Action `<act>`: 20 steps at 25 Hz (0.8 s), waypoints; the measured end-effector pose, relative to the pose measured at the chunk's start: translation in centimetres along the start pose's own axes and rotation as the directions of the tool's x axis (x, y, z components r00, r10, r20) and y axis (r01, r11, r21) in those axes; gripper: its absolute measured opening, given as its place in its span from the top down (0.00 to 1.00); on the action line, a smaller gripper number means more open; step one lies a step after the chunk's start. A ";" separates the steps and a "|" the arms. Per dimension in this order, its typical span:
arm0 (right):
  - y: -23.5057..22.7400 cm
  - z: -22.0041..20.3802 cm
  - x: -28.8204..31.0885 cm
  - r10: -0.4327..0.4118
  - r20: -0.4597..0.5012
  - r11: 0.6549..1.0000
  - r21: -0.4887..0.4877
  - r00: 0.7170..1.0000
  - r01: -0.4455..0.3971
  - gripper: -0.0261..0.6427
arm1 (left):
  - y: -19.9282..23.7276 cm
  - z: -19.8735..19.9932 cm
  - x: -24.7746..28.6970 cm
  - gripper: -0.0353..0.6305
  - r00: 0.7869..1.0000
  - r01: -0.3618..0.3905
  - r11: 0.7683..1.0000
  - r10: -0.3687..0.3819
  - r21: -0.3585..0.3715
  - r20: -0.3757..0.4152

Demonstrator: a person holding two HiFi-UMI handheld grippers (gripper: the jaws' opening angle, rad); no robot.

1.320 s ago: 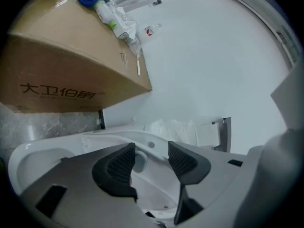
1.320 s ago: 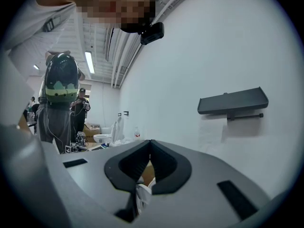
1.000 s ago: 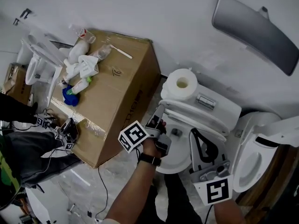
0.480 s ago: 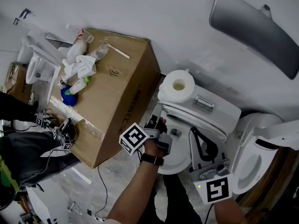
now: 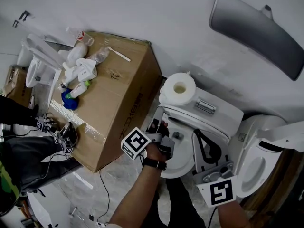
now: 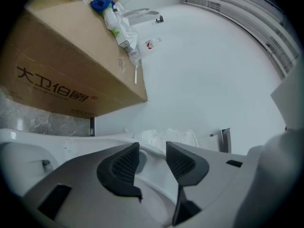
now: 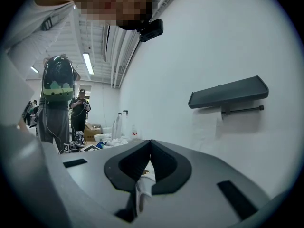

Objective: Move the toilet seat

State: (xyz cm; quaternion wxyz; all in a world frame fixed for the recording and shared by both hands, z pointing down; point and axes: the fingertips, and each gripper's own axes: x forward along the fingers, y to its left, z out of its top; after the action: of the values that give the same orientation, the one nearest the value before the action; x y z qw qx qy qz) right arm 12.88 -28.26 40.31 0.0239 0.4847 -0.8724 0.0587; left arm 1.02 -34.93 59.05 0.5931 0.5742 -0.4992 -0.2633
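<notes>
Closing further just now yet apart, left tongs [image 6: 151,158] astride toilet seat [image 6: 153,177] edge, contact unclear; right tongs [image 7: 150,144] pressed together.

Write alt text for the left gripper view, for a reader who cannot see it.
On the left gripper, two dark fingers stand apart, having just closed a little, with the white toilet seat between them, not pinched. Behind are a cardboard box topped with bottles and a white wall.
</notes>
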 end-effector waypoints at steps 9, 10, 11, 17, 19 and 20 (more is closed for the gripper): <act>2.1 2.4 -0.8 -0.007 0.028 1.000 0.011 1.000 0.007 0.94 | -4.0 -0.7 -3.3 0.79 0.997 0.049 0.997 -0.044 0.062 -0.070; 2.5 2.7 -1.1 0.002 0.034 1.000 -0.004 0.999 -0.002 0.94 | -4.6 -0.7 -4.0 0.81 0.995 0.055 0.995 -0.049 0.078 -0.082; 2.9 3.0 -1.3 0.013 0.037 1.000 -0.024 0.999 -0.012 0.94 | -5.2 -0.8 -4.7 0.83 0.994 0.062 0.993 -0.052 0.098 -0.096; 5.5 5.3 -3.3 -0.009 0.035 1.000 -0.005 0.999 0.009 0.94 | -9.6 -1.5 -9.2 0.91 0.977 0.129 0.959 -0.080 0.251 -0.197; 6.8 6.0 -4.3 -0.015 0.034 1.000 -0.002 0.999 0.015 0.94 | -11.3 -1.6 -11.1 0.93 0.970 0.159 0.930 -0.085 0.331 -0.229; 7.5 6.3 -4.9 -0.018 0.033 1.000 -0.003 0.999 0.018 0.94 | -12.2 -1.7 -12.2 0.93 0.965 0.180 0.913 -0.093 0.366 -0.244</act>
State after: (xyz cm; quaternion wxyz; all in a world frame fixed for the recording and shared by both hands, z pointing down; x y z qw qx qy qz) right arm 9.21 -21.03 32.94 0.0109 0.4936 -0.8682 0.0491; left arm 1.29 -25.89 44.22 0.5006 0.7387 -0.4305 -0.1356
